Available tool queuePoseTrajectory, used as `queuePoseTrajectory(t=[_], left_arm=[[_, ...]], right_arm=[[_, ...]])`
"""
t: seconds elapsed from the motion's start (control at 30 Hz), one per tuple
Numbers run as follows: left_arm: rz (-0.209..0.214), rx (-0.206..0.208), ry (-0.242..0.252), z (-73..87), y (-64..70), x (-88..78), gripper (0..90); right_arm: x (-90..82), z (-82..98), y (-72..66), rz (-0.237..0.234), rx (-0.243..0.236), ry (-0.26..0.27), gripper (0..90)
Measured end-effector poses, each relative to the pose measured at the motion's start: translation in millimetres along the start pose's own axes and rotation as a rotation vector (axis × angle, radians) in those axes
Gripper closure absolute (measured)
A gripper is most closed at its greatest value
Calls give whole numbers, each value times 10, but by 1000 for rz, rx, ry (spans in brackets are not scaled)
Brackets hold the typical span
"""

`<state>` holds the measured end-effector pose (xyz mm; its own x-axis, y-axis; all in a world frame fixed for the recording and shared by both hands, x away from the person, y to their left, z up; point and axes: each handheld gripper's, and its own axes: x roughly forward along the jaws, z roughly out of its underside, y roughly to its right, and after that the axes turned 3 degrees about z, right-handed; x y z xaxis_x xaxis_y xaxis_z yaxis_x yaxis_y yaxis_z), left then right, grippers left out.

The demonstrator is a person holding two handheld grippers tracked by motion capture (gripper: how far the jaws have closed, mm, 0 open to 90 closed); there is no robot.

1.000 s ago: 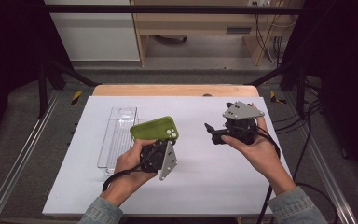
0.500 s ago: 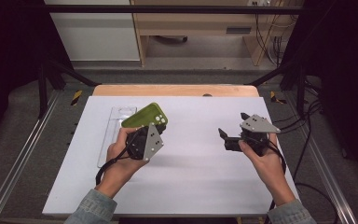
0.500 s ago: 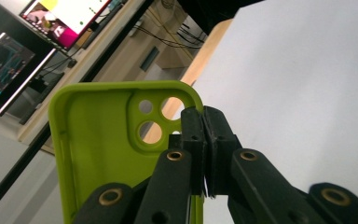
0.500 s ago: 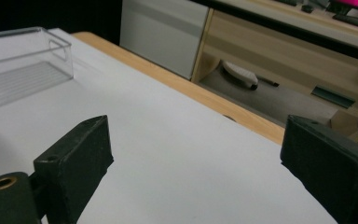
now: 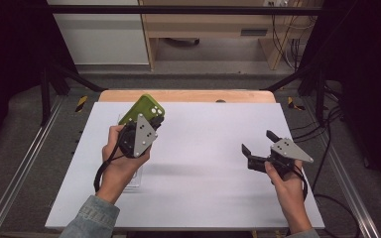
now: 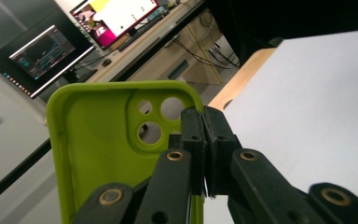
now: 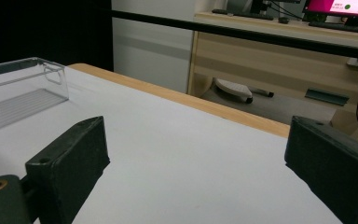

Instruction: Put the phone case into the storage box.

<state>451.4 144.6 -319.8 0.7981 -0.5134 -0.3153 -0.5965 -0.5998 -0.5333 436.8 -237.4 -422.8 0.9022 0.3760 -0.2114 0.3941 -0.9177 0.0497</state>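
Clearly the weak point is the grip on the green phone case (image 5: pixel 142 108). At the left of the high view, the left hand-held gripper (image 5: pixel 151 120) carries the case up off the tabletop (image 5: pixel 208 148), above its far left part and over the clear plastic tray (image 5: pixel 135 176) that peeks out under the hand. In the left gripper view the jaws are clenched hard on one side wall of the phone case (image 6: pixel 102 144), just beside the three camera holes, so nearly the whole case hangs out to one side of the pinch. A soft, thin wall held that way could likely bend or creep out from between the pads, and a quick swing or a tilt of the wrist might make the case pivot or drop to the tabletop or onto the tray rim. If the case is meant for the tray, its free end could catch the tray's wall on the way down and twist in the grip.

Further right, the right hand-held gripper (image 5: pixel 259 147) hovers low over the bare tabletop with its jaws spread wide and nothing between them; the right gripper view shows the two pads (image 7: pixel 72 154) well apart, with the clear plastic tray (image 7: pixel 21 91) farther off. If it comes across to help, a hasty approach could knock the case loose before its jaws can close on it.
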Motion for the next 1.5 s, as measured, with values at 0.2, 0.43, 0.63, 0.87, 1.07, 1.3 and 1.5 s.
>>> queuePoseTrajectory(t=[0.2,0.43,0.63,0.87,1.07,1.3,1.5], left_arm=[[-33,-53,7,14,-62,-37,877],[-61,-105,27,13,-128,-47,877],[-74,-106,21,44,-137,-18,877],[-102,-81,-16,76,-130,28,877],[-134,-105,-19,63,-141,24,877],[-158,-155,2,73,-149,28,877],[-166,-205,-3,113,-167,38,877]], right_arm=[[-24,143,-1,11,12,6,60],[-75,243,24,51,40,33,57],[-108,340,10,63,38,47,56],[-114,425,-3,64,49,65,53],[-133,464,-41,58,50,85,50],[-159,504,-72,53,13,84,42],[-196,514,-77,51,16,94,41]])
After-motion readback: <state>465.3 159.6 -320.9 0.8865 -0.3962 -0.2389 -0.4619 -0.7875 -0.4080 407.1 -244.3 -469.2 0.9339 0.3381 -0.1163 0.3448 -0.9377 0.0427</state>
